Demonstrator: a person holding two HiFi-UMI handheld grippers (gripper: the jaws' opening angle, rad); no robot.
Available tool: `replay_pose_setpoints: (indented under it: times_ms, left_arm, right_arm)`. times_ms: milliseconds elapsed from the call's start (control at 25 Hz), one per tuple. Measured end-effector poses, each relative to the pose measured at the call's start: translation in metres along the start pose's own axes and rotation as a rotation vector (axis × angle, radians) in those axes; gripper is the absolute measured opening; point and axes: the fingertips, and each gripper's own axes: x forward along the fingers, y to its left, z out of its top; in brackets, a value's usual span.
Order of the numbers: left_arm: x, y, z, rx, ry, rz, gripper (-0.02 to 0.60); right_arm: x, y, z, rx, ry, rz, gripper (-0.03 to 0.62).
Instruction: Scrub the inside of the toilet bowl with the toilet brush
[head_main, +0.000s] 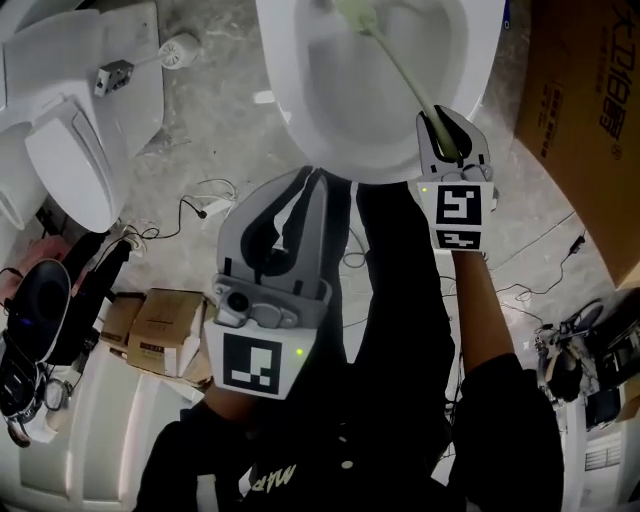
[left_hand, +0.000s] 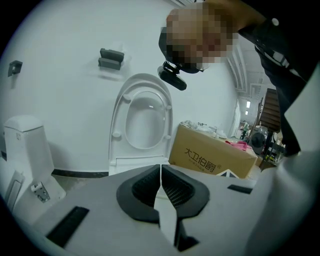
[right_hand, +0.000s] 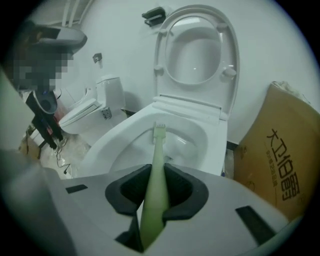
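While the pale green toilet brush (right_hand: 156, 165) was clamped by its handle between the jaws of the right hand-held gripper (right_hand: 156, 189), its shaft was seen slanting forward and down into the white toilet bowl (right_hand: 115, 145). The small bristled head (right_hand: 159, 131) was shown inside the bowl, below the rim and toward the back wall; whether the bristles were touching the porcelain could not be made out. From the head view, the right hand-held gripper (head_main: 450, 128) was pictured at the bowl's near rim (head_main: 300, 110), with the brush (head_main: 400, 70) reaching across the basin toward the upper edge of the shot.

The left hand-held gripper (head_main: 310, 188) was held back from the work, just in front of the bowl's near edge and nearer the person's body. Its jaws were recorded pressed together at the tips with nothing between them (left_hand: 161, 186), and they were pointed toward the raised seat and lid (left_hand: 142, 115), which were stood upright against the white wall.

A large cardboard box (head_main: 580, 100) printed with characters was seen just beside the toilet on the right. A second white toilet (head_main: 80, 100) was placed well apart on the left, and cables (head_main: 200, 205) and smaller cartons (head_main: 160, 330) were scattered over the grey floor (head_main: 220, 130).
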Motion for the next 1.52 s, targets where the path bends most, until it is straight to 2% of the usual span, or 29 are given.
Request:
replay_pose_setpoints:
  times_ms: [120, 320, 480, 640, 800, 1160, 1360, 1520]
  left_arm:
    - [-0.001, 0.005, -0.009, -0.008, 0.013, 0.007, 0.028]
    - [-0.002, 0.012, -0.017, -0.019, 0.028, 0.015, 0.028]
    - [-0.002, 0.016, -0.018, -0.023, 0.029, 0.015, 0.028]
    - [0.0, 0.014, -0.017, -0.032, 0.032, 0.011, 0.028]
    - [0.001, 0.017, -0.015, -0.035, 0.036, 0.002, 0.028]
    - [0.004, 0.019, -0.008, -0.036, 0.036, -0.006, 0.028]
    - [0.006, 0.019, -0.004, -0.036, 0.039, -0.005, 0.028]
    - [0.007, 0.022, -0.003, -0.037, 0.04, -0.007, 0.028]
  right_arm:
    - [0.021, 0.01, 0.002, -0.071, 0.053, 0.029, 0.095]
    - [0.036, 0.02, 0.003, -0.092, 0.079, 0.085, 0.095]
    - [0.033, 0.036, 0.002, -0.183, 0.096, 0.149, 0.097]
    - [0.024, 0.039, -0.009, -0.216, 0.126, 0.199, 0.098]
    - [0.009, 0.044, -0.015, -0.251, 0.176, 0.288, 0.098]
    - [-0.04, 0.048, -0.039, -0.537, 0.34, 0.485, 0.097]
    - [-0.066, 0.032, -0.049, -0.709, 0.444, 0.591, 0.097]
    - [-0.074, 0.015, -0.046, -0.859, 0.534, 0.598, 0.097]
